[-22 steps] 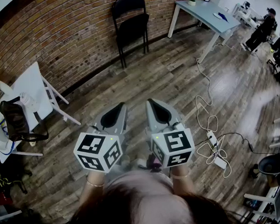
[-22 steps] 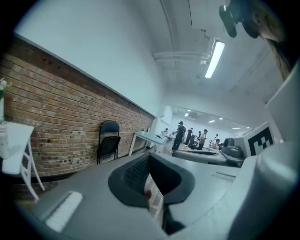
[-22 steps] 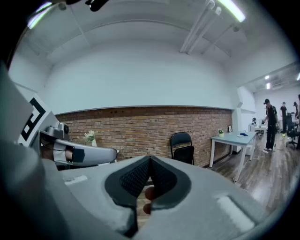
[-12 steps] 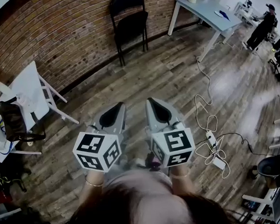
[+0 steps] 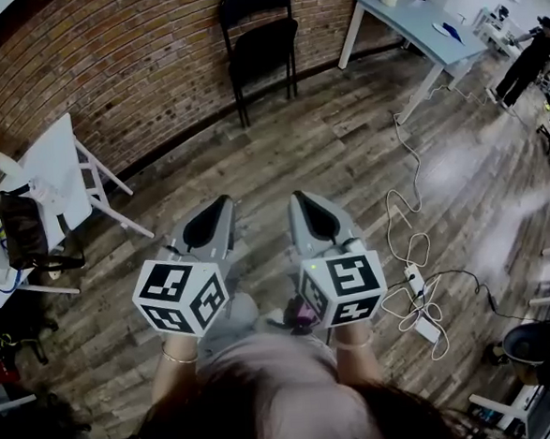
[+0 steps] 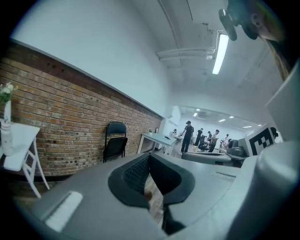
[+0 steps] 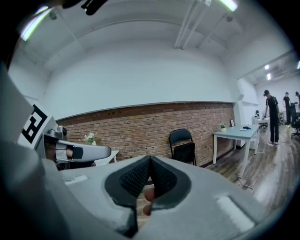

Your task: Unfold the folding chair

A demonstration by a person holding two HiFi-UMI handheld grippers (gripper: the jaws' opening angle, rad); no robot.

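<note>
The folding chair (image 5: 260, 38) stands upright at the foot of the brick wall (image 5: 105, 76), at the far side of the room. Its black seat lies up close to the frame, so it reads as folded. Nothing touches it. The wooden floor (image 5: 327, 154) between the chair and the operator carries no obstacle on the direct line. To the right of the chair stands a grey table (image 5: 412, 26). To the left, well apart, stands a white side table (image 5: 60, 168) with a black bag (image 5: 22, 231) against it. Cables (image 5: 407, 205) and a power strip (image 5: 416, 279) lie on the floor at the operator's right. The left gripper (image 5: 222, 204) and the right gripper (image 5: 298, 201) are held side by side in front of the body, pointing roughly toward the chair. Both are well apart from it. Each gripper's own view shows the pads pressed together with nothing between them: both are clenched and empty. Task status, as judged: no step on the chair is done. Remaining steps are the approach, a grip on the frame and seat, and spreading the chair until the seat lies level.
</note>
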